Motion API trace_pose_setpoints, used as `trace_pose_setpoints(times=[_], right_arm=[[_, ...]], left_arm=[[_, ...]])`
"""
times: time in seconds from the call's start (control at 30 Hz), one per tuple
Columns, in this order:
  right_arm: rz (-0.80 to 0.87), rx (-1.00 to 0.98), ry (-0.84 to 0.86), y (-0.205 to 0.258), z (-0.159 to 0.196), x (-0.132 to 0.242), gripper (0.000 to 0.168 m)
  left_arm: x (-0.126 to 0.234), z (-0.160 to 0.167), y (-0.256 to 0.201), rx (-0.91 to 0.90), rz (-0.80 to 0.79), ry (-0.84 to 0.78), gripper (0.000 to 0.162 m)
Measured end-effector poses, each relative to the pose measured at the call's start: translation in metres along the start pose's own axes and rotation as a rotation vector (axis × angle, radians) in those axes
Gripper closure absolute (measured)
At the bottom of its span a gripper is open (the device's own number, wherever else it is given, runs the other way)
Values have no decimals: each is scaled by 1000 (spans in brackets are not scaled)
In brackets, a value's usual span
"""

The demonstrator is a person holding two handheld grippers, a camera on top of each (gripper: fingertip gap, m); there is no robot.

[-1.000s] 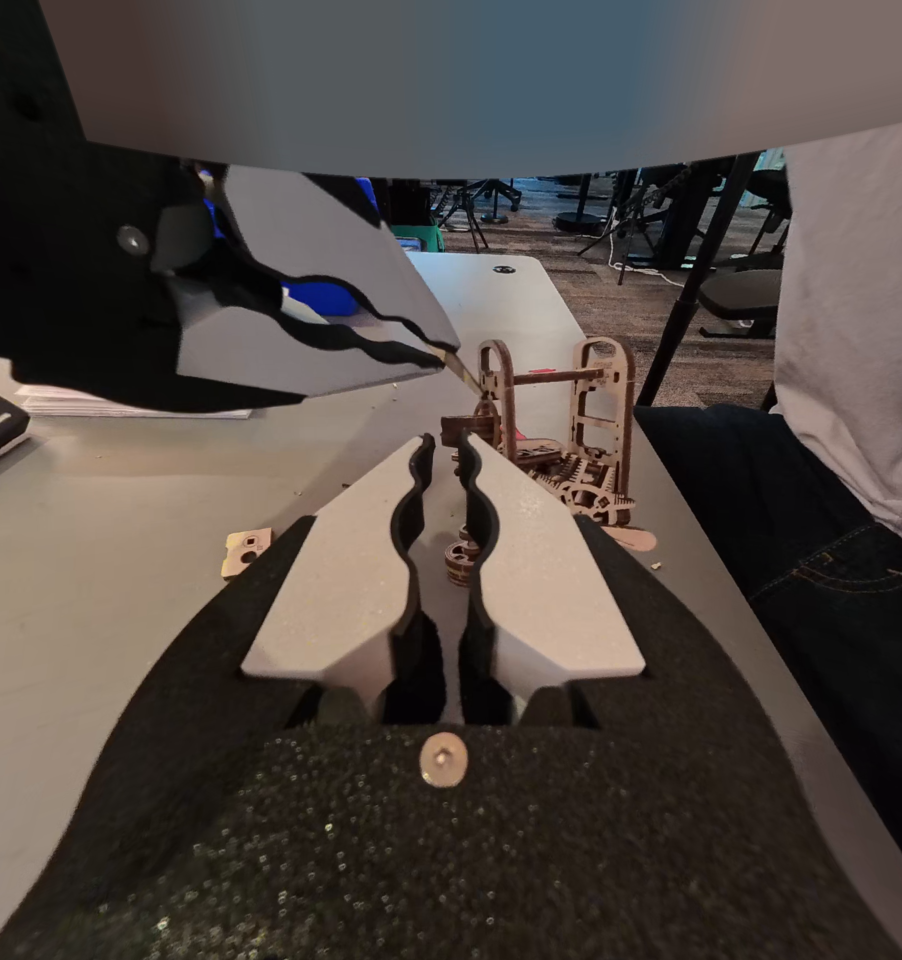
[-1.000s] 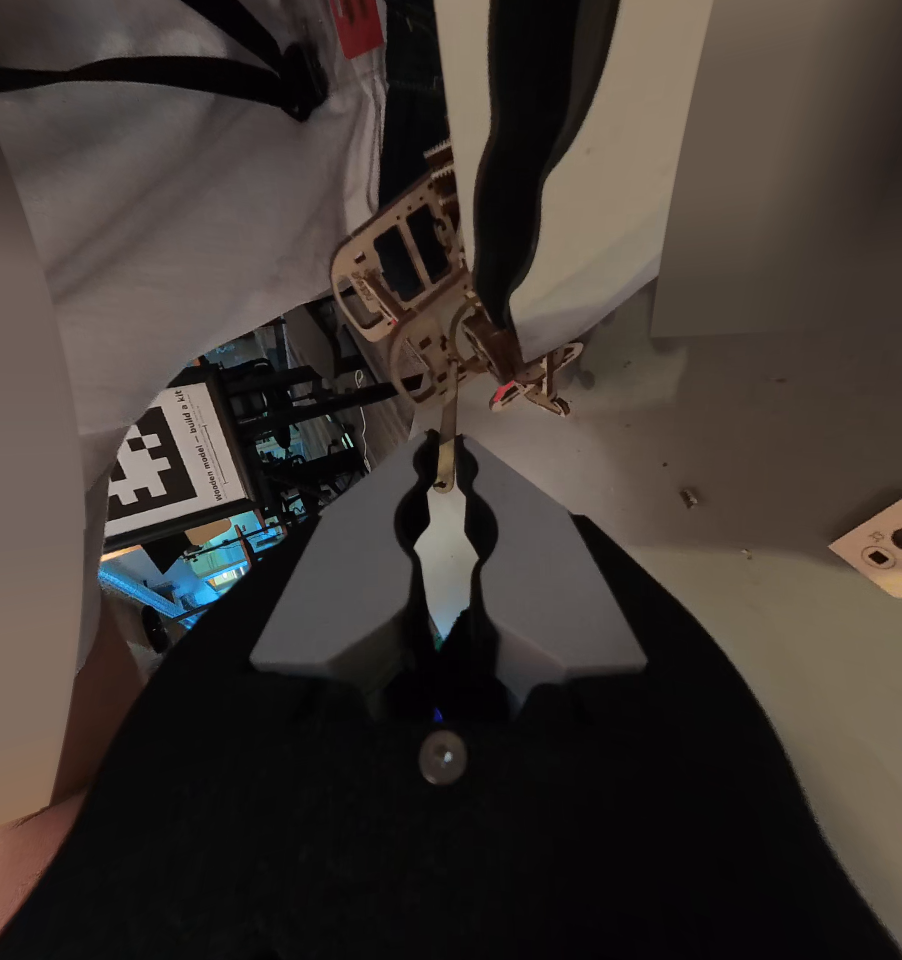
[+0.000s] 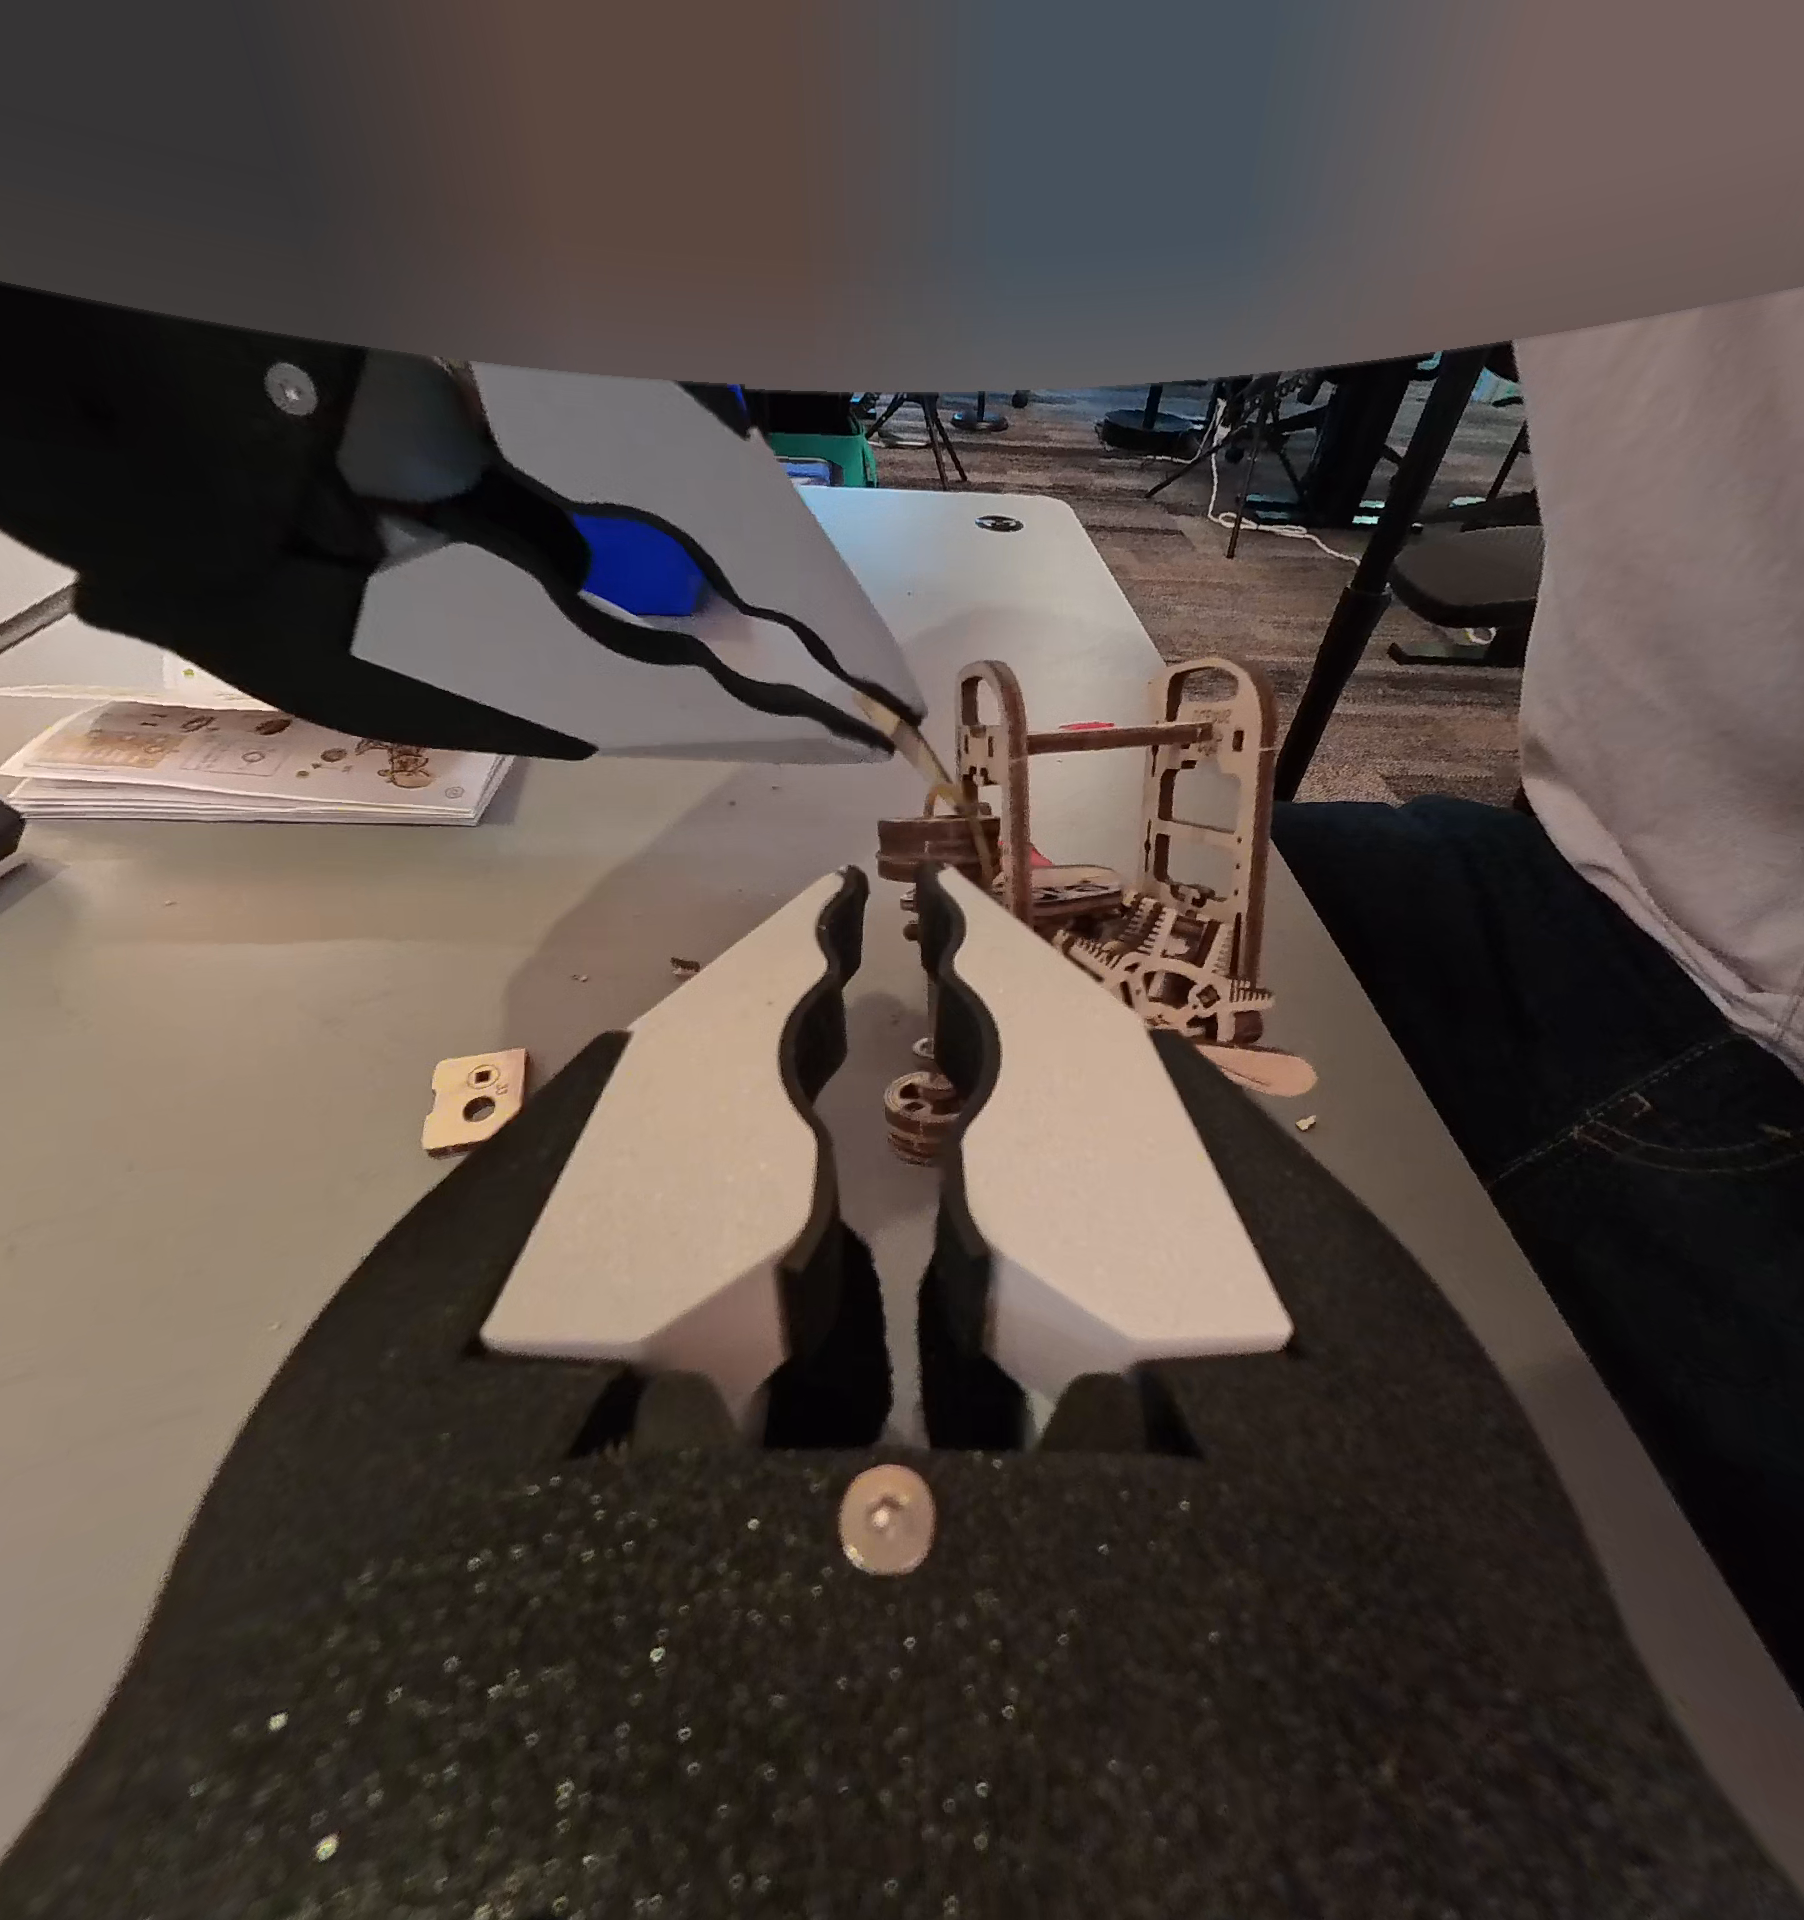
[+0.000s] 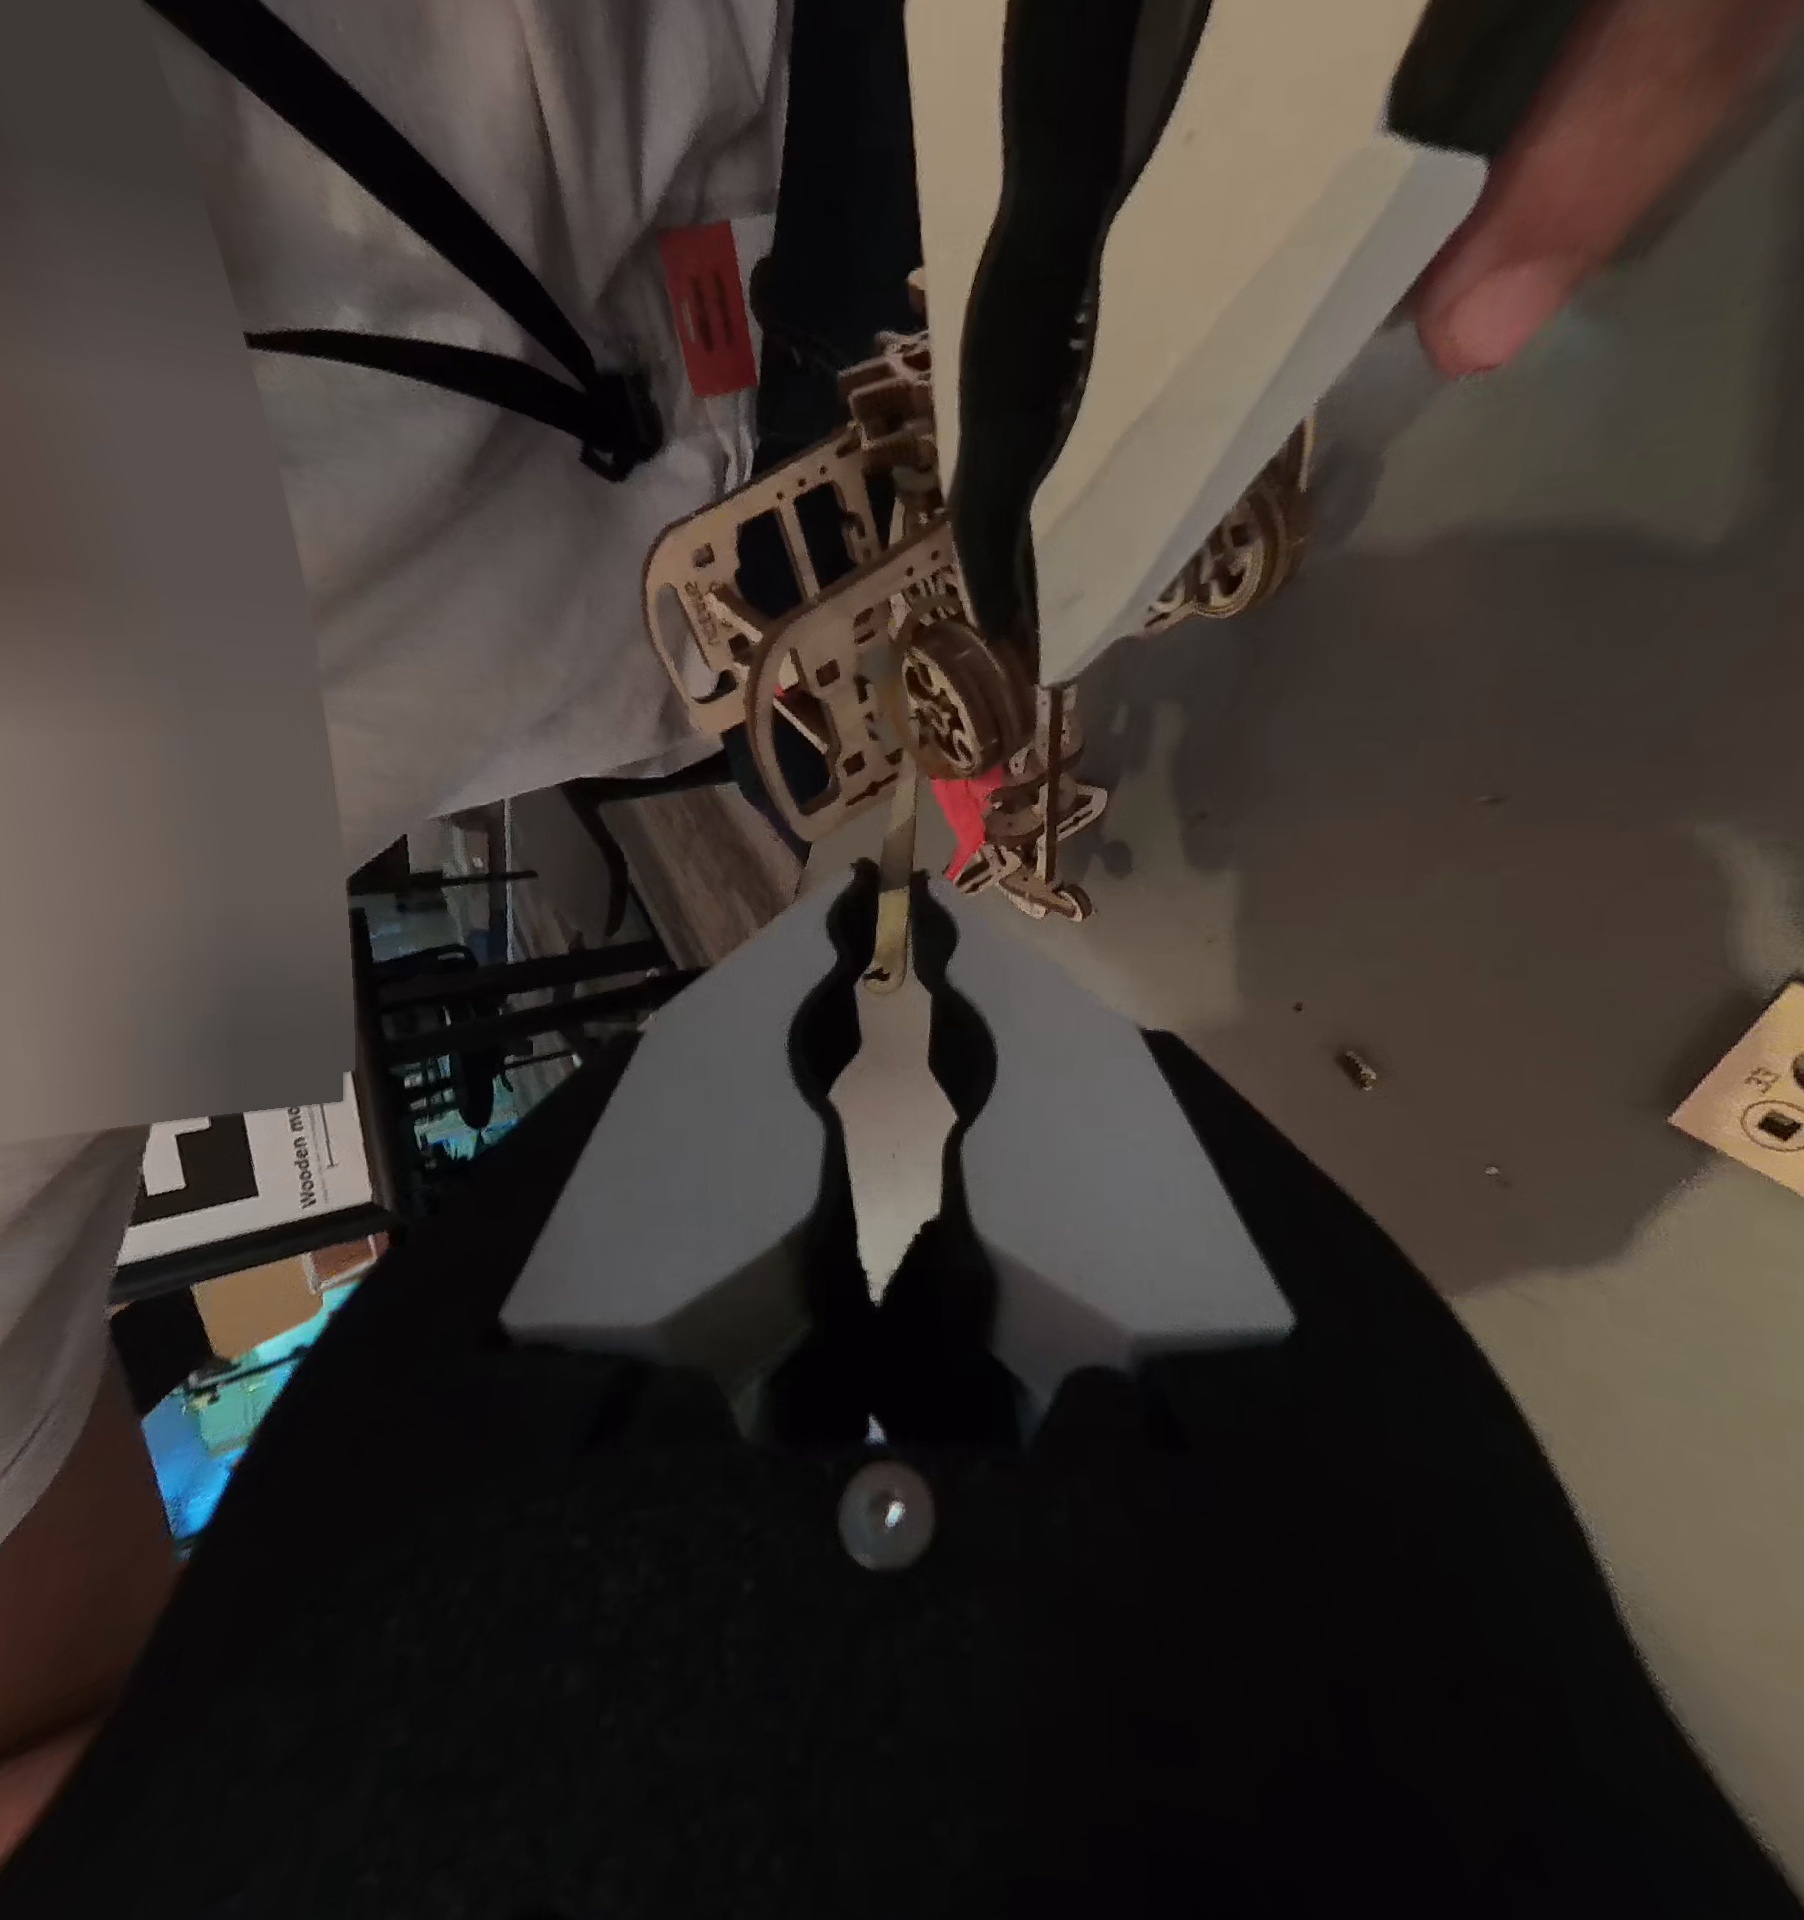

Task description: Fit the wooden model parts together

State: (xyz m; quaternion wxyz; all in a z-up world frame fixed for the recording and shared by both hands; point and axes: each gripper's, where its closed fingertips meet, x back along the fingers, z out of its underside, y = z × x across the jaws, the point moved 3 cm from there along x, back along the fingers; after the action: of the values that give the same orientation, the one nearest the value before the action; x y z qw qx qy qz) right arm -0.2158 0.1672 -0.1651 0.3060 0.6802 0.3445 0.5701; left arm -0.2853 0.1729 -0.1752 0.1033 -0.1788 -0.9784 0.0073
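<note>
Right claw [image 4: 890, 894] pinching thin pale strip [image 4: 896, 914] looped round wooden model [image 3: 1116, 821] wheel; left claw [image 3: 890, 883] slightly spread, tips at same wheel; model near grey surface [image 3: 202, 1039] edge

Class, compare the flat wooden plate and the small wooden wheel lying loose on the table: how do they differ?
The flat wooden plate is pale and roughly rectangular; the small wooden wheel is round, darker and layered. The plate is thin; the wheel is thicker. The plate shows fully; the left claw partly hides the wheel. Both lie loose on the grey table.
</note>
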Motion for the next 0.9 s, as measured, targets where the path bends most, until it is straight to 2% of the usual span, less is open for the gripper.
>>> trace_pose_setpoints(times=[0.53, 0.77, 0.9], right_arm=[[155, -51, -374, -1, 8, 20, 164], [174, -36, -352, 3, 14, 16, 164], [113, -29, -279, 12, 17, 7, 164]], left_arm=[[-2, -1, 0, 4, -2, -2, 154], [4, -1, 8, 17, -31, 1, 152], [7, -5, 10, 43, -28, -36, 152]])
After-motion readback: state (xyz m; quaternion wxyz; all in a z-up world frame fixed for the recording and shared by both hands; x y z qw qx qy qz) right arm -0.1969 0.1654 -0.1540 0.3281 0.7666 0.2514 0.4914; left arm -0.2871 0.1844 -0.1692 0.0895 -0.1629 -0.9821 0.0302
